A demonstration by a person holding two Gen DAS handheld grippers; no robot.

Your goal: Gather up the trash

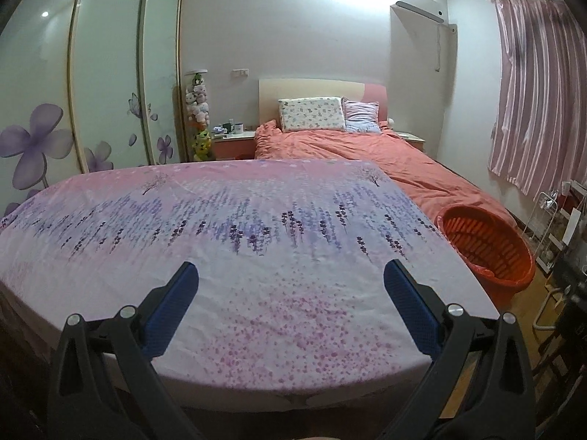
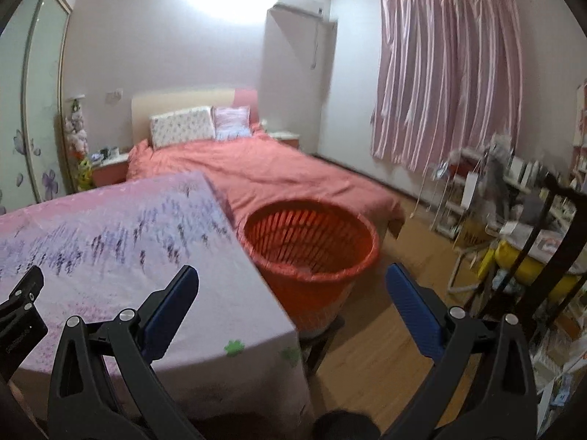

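Both grippers spread wide, nothing between the fingers.

The left gripper (image 1: 291, 269) pointed forward with its blue pads (image 1: 172, 308) set far apart, the gap between them bare. The right gripper (image 2: 292, 271) matched it, blue pads (image 2: 412, 310) splayed just as wide, fingertips gripping nothing, and black hardware, likely the left gripper's, poked in beyond its left finger.

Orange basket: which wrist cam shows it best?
The right wrist view. The orange basket sits near centre there, with its whole rim, slatted wall and inside visible, beside the cloth-covered table. In the left wrist view the basket is pushed to the right edge, and the table corner hides part of its near side.
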